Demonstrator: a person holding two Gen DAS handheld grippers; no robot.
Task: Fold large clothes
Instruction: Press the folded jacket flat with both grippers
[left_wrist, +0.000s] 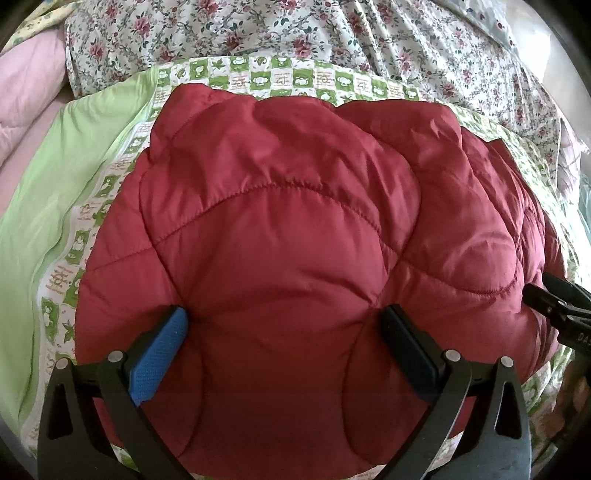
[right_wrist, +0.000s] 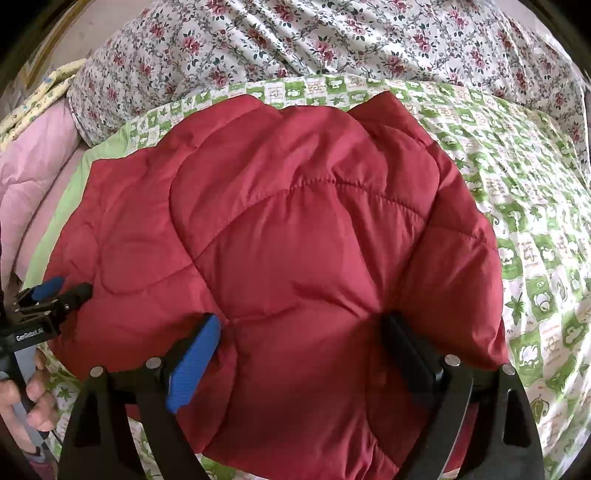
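Left hand-held gripper (left_wrist: 286, 325): we've got it spread wide, blue pad on one side and black pad on the other, pressing down on the near part of the red puffer jacket (left_wrist: 295, 240). Nothing is pinched between the fingers; the padding just bulges up in the gap.

Right hand-held gripper (right_wrist: 303, 332): same deal, wide open, straddling a puffy quilted section closer to the jacket's right edge. Not holding anything either, as far as we can see.

Why like this: our guess is we're flattening the bundle, squeezing air out so the fold stays put. A puffer springs back, so both tools pushing side by side makes sense.

Jacket: lying on the bed as a compact folded lump, on top of a green-and-white patterned sheet (right_wrist: 535, 258). It looks mostly folded to us.

Around it: a floral duvet (left_wrist: 332, 37) is bunched up along the far side, and there's a pink quilt (left_wrist: 29, 92) off to the left.

Left view extra: shows the plain light green sheet (left_wrist: 48, 184) next to the patterned border, and the right tool poking in at the edge.

Right view extra: shows the bare hand (right_wrist: 22, 398) gripping the left tool's handle, plus way more patterned sheet on the right side.
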